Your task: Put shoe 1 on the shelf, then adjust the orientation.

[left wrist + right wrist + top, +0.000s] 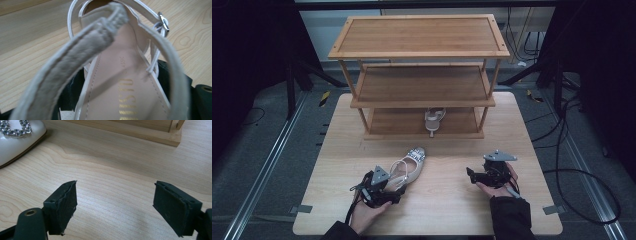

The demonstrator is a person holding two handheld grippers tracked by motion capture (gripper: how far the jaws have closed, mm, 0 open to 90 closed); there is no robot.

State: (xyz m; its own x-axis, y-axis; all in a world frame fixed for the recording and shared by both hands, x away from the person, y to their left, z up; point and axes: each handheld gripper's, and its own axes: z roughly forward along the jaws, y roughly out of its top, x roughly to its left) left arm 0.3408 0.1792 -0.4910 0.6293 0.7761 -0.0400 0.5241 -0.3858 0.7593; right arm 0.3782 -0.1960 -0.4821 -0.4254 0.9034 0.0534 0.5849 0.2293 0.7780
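Seemingly the job is half done: one cream strappy heeled sandal (433,120) already stands on the bottom shelf of the three-tier bamboo shoe rack (419,35), while its mate, the cream sandal with a rhinestone toe buckle (408,169), lies on the pale wooden bench (452,205) and has yet to be shelved. The left tongs (388,191) sit at its heel, spread wide around the heel strap (75,62) (whether the pads press it I cannot tell), and the right tongs (115,207) gape empty over bare bench. From above the rack and both shoes show, whereas the left gripper view reveals the gold-lettered insole and silver ankle buckle (163,23).
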